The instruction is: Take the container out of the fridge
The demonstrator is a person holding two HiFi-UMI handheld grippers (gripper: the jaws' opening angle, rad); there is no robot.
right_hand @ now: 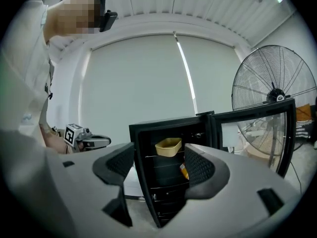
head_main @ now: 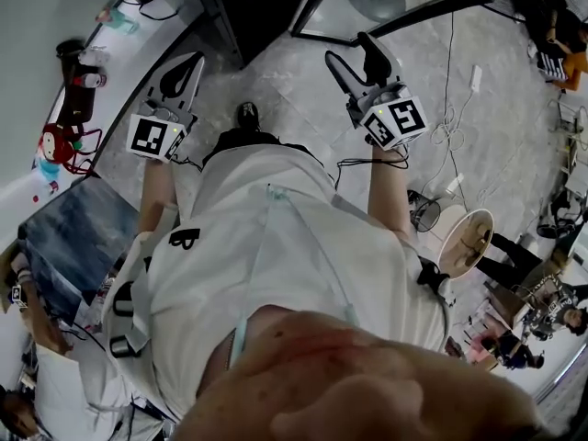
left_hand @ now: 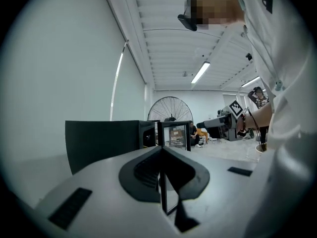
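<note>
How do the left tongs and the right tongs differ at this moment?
The left tongs are closed; the right tongs stand apart. The right tongs frame the yellow container in the open fridge; the left tongs frame nothing. Both hold nothing.

I'm watching my left tongs [left_hand: 162,151] closing tip to tip, empty, pointing toward the black fridge [left_hand: 105,142], a big fan [left_hand: 171,110] standing behind it.

The left arm [head_main: 158,191] and right arm [head_main: 390,196] both reach forward. The left gripper [head_main: 186,70] has its jaws pressed together, empty. The right gripper [head_main: 354,58] has its jaws spread apart, gripping nothing.
</note>
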